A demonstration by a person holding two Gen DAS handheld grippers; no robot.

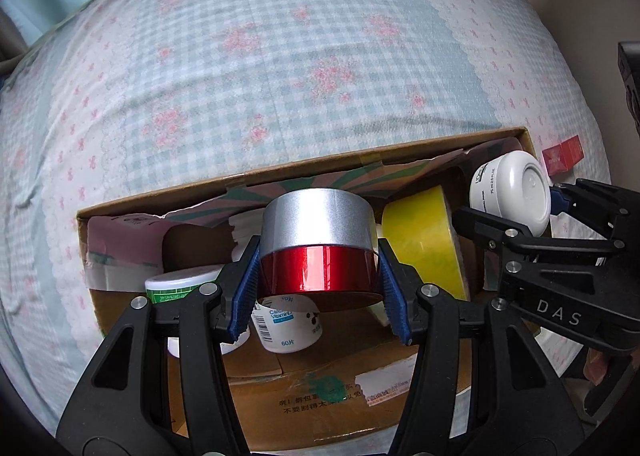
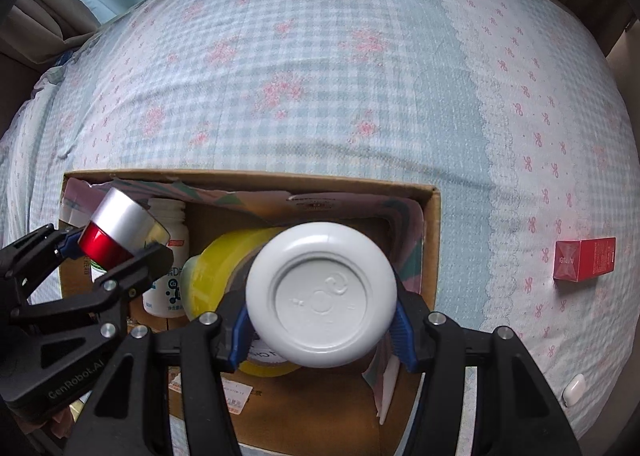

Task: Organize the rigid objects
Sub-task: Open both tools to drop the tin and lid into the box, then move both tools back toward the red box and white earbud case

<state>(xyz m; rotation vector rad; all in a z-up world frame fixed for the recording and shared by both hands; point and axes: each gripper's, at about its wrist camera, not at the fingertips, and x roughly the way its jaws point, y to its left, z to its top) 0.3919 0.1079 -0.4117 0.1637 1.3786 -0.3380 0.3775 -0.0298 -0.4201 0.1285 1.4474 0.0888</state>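
My left gripper (image 1: 318,288) is shut on a round red and silver tin (image 1: 318,244) and holds it over the open cardboard box (image 1: 280,170). The tin also shows in the right wrist view (image 2: 114,230), held by the left gripper (image 2: 102,256). My right gripper (image 2: 320,330) is shut on a white jar (image 2: 322,298), bottom toward the camera, over the box's (image 2: 434,240) right part. The jar also shows in the left wrist view (image 1: 510,192), held by the right gripper (image 1: 516,204).
Inside the box lie a yellow tape roll (image 1: 424,240), a white vitamin bottle (image 1: 288,324) and a green-labelled white tub (image 1: 180,286). A red carton (image 2: 584,258) and a small white case (image 2: 574,396) lie on the floral bedspread (image 2: 320,96) to the right.
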